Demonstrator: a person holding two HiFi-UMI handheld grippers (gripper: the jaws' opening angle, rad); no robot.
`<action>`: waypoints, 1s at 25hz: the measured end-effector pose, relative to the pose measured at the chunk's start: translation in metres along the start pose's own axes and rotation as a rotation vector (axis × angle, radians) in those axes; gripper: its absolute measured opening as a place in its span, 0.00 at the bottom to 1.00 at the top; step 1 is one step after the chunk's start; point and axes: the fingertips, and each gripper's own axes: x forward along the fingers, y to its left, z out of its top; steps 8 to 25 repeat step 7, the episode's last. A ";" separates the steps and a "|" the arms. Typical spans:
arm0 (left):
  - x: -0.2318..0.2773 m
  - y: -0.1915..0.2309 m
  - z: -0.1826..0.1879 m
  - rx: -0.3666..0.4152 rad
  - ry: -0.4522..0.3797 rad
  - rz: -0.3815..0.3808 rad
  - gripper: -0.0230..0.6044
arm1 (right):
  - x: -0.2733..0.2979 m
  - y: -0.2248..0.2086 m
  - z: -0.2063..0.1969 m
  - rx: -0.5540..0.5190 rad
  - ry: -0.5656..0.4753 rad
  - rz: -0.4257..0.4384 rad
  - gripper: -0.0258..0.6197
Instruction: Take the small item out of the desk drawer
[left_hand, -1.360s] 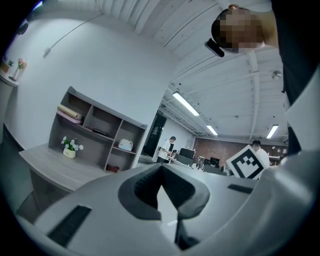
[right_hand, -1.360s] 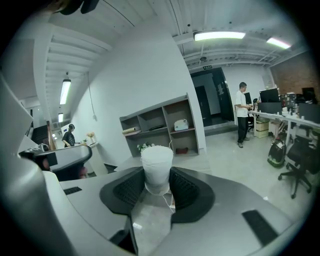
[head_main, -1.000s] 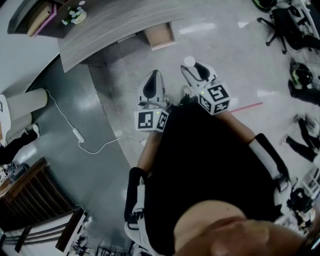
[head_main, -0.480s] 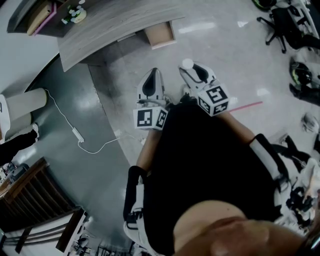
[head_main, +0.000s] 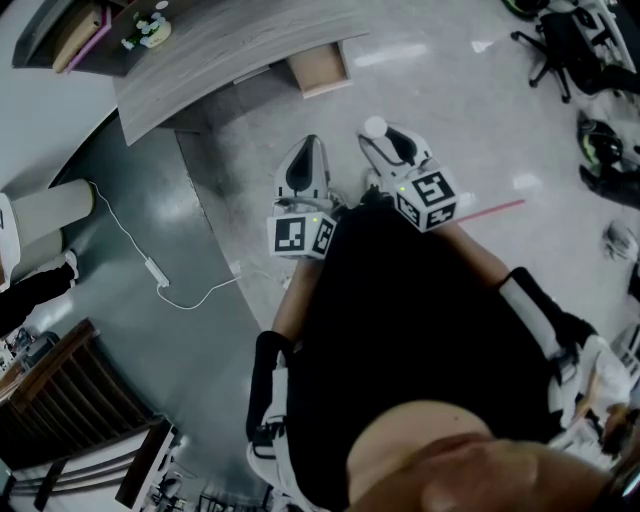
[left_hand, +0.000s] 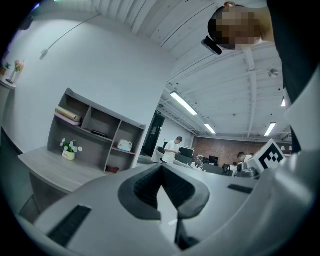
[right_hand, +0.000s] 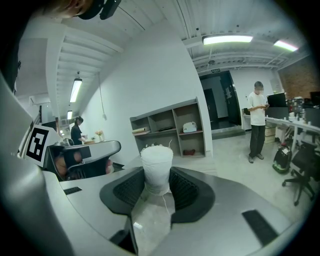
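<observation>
My right gripper (head_main: 377, 138) is shut on a small white spool-like item (head_main: 376, 126), held over the floor well back from the desk. In the right gripper view the white item (right_hand: 156, 167) stands upright between the dark pads of this gripper (right_hand: 156, 186), with a thin thread hanging from it. The grey wooden desk (head_main: 220, 50) lies at the top, and its light wooden drawer (head_main: 320, 68) is pulled open. My left gripper (head_main: 305, 148) hovers beside the right one. Its jaws (left_hand: 161, 182) are together with nothing between them.
A white cable with an adapter (head_main: 155, 270) trails over the grey floor at left, near a pale cylinder (head_main: 45, 210). Office chairs (head_main: 560, 45) stand at the far right. A shelf unit (right_hand: 170, 127) backs the desk, and a person (right_hand: 257, 120) stands in the room.
Both grippers shifted slightly toward the desk a second ago and have held still since. The right one kept hold of the white item. Things at the right edge moved.
</observation>
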 end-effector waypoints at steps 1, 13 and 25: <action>-0.001 0.000 0.000 0.000 0.000 -0.002 0.03 | 0.000 0.001 -0.001 0.002 0.001 -0.002 0.28; -0.004 0.002 0.001 0.000 0.000 -0.008 0.03 | 0.001 0.004 -0.003 0.009 -0.001 -0.020 0.28; -0.004 0.002 0.001 0.000 0.000 -0.008 0.03 | 0.001 0.004 -0.003 0.009 -0.001 -0.020 0.28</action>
